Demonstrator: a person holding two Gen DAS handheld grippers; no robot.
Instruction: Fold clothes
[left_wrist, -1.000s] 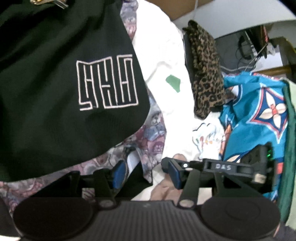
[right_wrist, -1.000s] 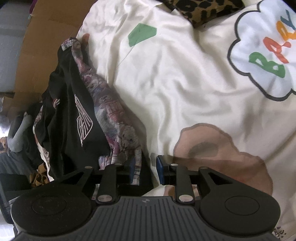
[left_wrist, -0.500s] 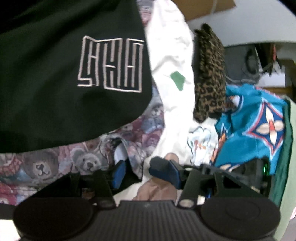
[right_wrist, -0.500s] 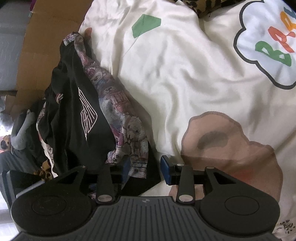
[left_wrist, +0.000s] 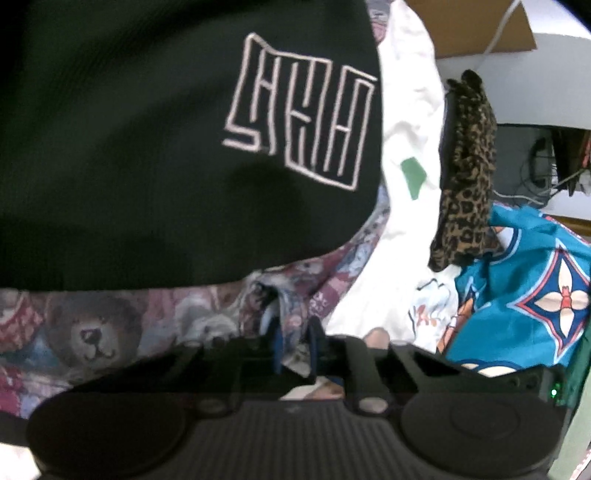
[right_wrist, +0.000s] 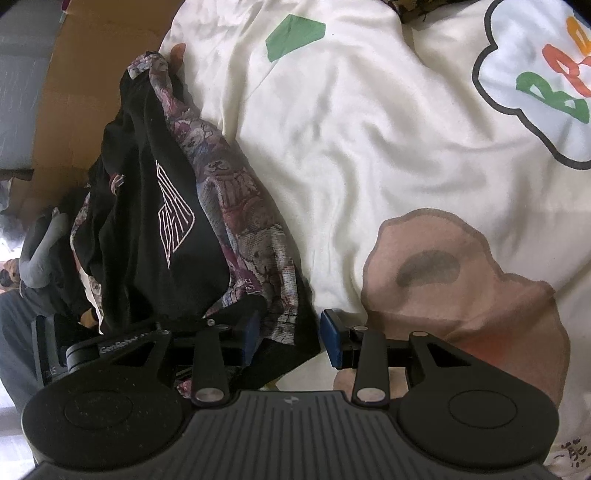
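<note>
Bear-print garment (left_wrist: 288, 325), left gripper (left_wrist: 293, 345) pinching, leopard cloth (left_wrist: 465, 177)

Domestic bedroom: cartoon-printed white bedsheet (right_wrist: 332, 147) strewn with loose garments, cardboard box (left_wrist: 472, 26) and trailing cables (left_wrist: 543, 177) alongside.
</note>
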